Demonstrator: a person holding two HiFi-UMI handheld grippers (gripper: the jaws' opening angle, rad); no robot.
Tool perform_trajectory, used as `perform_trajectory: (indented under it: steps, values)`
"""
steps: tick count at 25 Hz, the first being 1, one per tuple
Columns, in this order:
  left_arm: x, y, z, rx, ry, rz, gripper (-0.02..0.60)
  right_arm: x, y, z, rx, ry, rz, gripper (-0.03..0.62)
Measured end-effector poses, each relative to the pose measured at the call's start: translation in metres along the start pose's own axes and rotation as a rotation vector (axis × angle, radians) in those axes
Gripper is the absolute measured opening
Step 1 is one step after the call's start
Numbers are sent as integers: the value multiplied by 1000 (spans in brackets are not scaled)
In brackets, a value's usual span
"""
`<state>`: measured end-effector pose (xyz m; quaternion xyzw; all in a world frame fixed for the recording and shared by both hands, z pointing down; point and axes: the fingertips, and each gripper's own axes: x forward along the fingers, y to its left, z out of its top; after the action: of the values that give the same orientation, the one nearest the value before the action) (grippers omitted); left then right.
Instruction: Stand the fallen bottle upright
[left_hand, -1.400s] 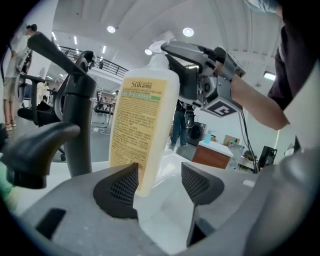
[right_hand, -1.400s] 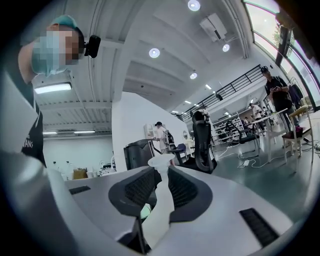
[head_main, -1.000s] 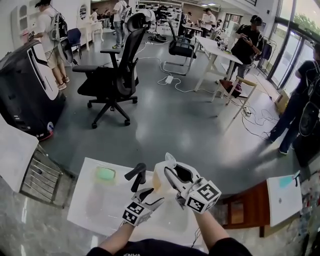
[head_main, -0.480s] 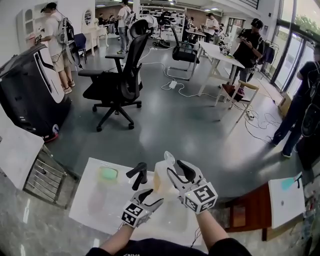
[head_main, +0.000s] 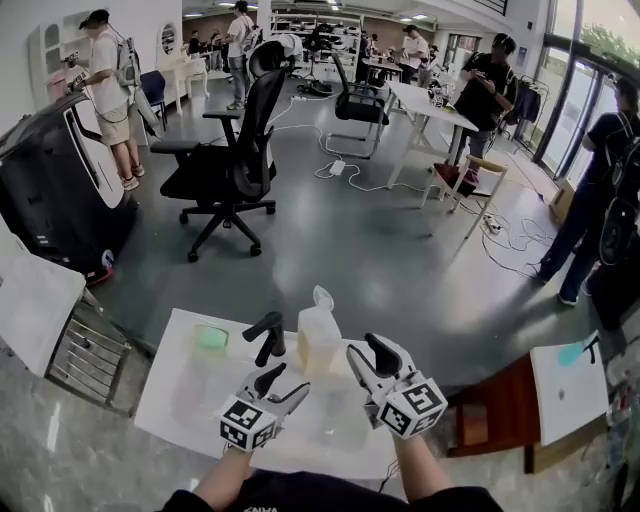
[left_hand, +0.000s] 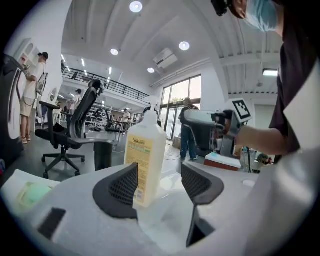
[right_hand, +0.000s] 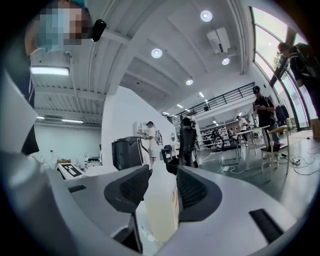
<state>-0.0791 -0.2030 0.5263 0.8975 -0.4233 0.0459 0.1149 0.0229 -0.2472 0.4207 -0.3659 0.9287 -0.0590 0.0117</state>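
A pale translucent bottle (head_main: 318, 340) with a yellow label stands upright on the white table (head_main: 190, 400). It shows close up in the left gripper view (left_hand: 145, 160) and the right gripper view (right_hand: 161, 210). My right gripper (head_main: 365, 352) sits just right of the bottle and nearer to me. Its jaws are closing a little, and the bottle shows beyond their gap (right_hand: 163, 175), untouched by the pads. My left gripper (head_main: 268, 355) is open, left of the bottle and apart from it, with its jaws (left_hand: 159, 172) framing the bottle's lower half.
A green pad (head_main: 210, 338) lies at the table's back left. Beyond the table stand a black office chair (head_main: 225, 160) and a black machine (head_main: 50, 190). A brown stool (head_main: 480, 410) is at the right. Several people stand around the room.
My right gripper has let go of the bottle and drawn back to the right. The bottle now stands alone, upright. My left gripper has risen a little.
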Motion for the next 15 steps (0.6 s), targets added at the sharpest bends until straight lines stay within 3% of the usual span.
perform_trajectory:
  steps: [6, 11, 15]
  values:
    - [-22, -26, 27, 45, -70, -8, 279, -47, 6, -22, 55, 27, -32, 150]
    - [-36, -49, 25, 62, -78, -16, 279, -77, 20, -41, 81, 54, -35, 146]
    - [-49, -64, 27, 74, -93, -20, 271, -96, 32, -49, 94, 48, -47, 92]
